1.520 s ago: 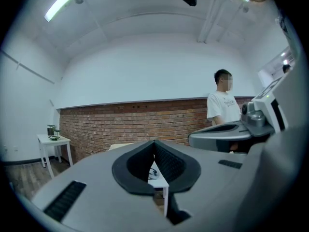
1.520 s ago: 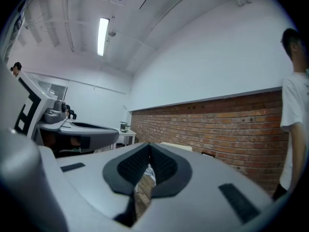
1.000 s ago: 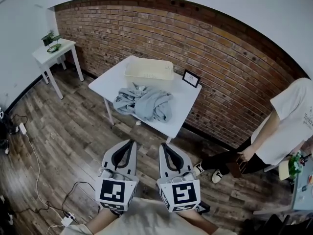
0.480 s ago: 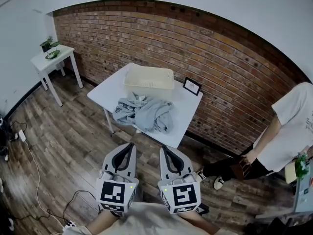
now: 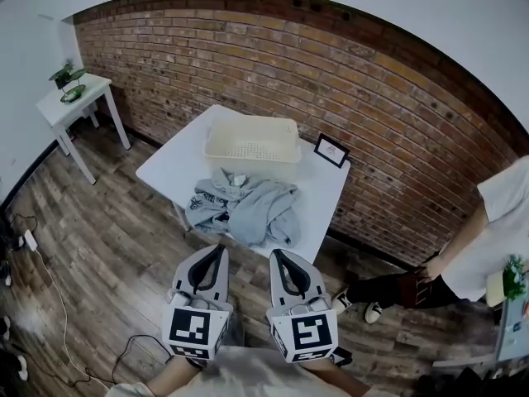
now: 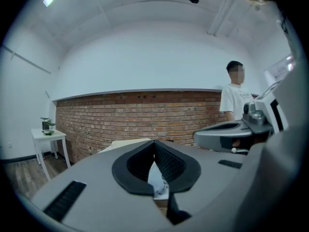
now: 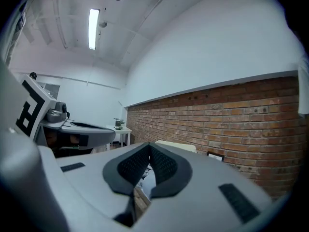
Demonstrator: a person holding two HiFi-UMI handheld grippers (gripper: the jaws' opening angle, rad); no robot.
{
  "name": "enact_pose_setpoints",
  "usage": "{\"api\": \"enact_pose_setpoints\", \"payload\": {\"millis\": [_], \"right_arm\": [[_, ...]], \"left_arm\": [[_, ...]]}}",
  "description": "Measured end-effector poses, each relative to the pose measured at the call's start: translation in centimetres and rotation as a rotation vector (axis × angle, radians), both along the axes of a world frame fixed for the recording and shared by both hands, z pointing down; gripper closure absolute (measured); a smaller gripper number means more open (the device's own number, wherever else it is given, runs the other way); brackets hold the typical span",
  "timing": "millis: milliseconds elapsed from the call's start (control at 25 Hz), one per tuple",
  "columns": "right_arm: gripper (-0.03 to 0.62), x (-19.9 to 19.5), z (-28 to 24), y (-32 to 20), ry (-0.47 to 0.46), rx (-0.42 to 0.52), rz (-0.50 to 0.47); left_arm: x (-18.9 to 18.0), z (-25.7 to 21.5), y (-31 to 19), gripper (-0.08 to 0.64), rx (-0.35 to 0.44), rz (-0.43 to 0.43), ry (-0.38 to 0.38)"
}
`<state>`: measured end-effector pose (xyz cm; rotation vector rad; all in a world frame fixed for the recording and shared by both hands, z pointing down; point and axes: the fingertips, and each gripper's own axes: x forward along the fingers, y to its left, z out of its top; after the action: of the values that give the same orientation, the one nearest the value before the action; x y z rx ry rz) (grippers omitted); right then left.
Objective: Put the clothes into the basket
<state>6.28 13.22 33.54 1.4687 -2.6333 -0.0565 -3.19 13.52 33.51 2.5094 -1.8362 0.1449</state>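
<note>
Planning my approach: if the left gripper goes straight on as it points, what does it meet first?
Probably the grey clothes heaped at the white table's near edge, ahead of the basket; height is hard to judge.

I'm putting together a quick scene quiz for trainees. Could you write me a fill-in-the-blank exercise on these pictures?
1. The grey clothes lie on the table; the cream basket is ___.
2. The wall behind the table is built of ___.
3. The left claw and the right claw are both ___.

Missing words: empty; brick; shut.
</note>
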Motion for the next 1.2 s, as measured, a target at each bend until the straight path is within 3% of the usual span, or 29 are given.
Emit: {"api": "enact_pose_setpoints", "payload": {"millis": [520, 1200], "right_arm": [[0.586, -1.4, 1.6, -11.8, -0.005, -0.079, 0.108], [0.586, -3.2, 4.1, -18.9, 0.038, -0.139, 0.176]], "left_arm": [[-1.6, 2.1, -12.5, 0.551, -0.087, 0.105, 0.01], [-2.1, 5.5, -19.4, 0.551, -0.181, 0.225, 0.008]]}}
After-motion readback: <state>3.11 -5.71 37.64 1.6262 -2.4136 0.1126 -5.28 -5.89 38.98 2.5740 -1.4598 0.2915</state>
